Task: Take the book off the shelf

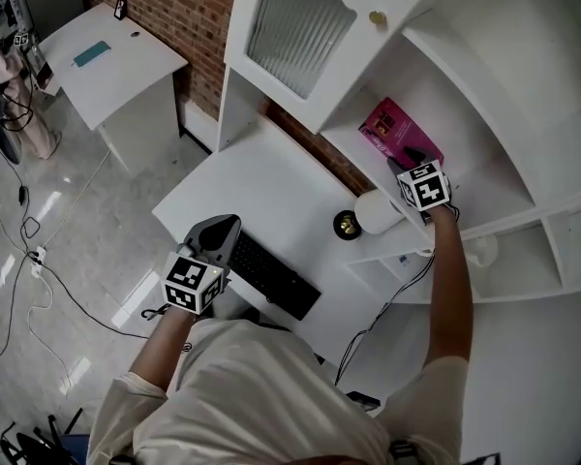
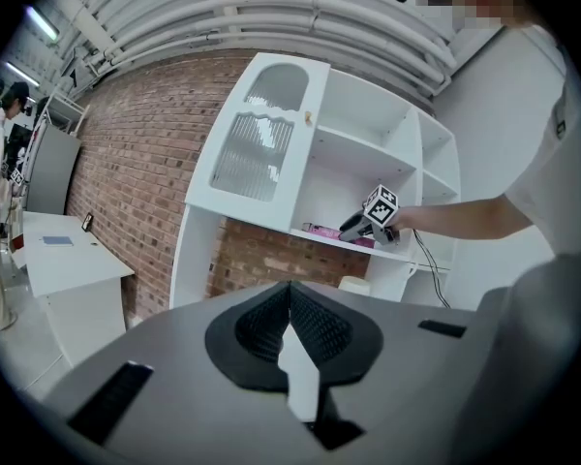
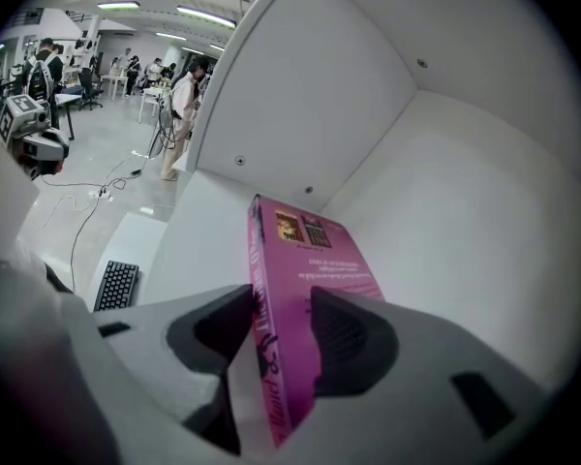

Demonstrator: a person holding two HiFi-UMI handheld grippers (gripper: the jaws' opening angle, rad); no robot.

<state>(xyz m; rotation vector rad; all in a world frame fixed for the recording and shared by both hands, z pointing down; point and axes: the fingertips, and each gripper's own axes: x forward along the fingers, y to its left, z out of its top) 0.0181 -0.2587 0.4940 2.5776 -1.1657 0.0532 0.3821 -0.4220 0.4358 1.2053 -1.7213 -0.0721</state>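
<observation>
The pink book [image 3: 292,289] sits right between the fingers [image 3: 344,332] of the right gripper [image 3: 283,320]. One finger presses on its flat cover and the other on its other side, so the fingers are pinching the book. The far end of the book pokes out past the fingertips. The book is on the white shelf [image 3: 198,235].

The right arm reaches out straight to the shelf. The left gripper [image 1: 225,227] hangs low over the desk [image 1: 261,192], close to a black keyboard [image 1: 271,274]. Its fingers [image 2: 315,327] are pressed together with nothing between them.

The book is thin, with dark letters down its edge and two small pictures on the cover.
</observation>
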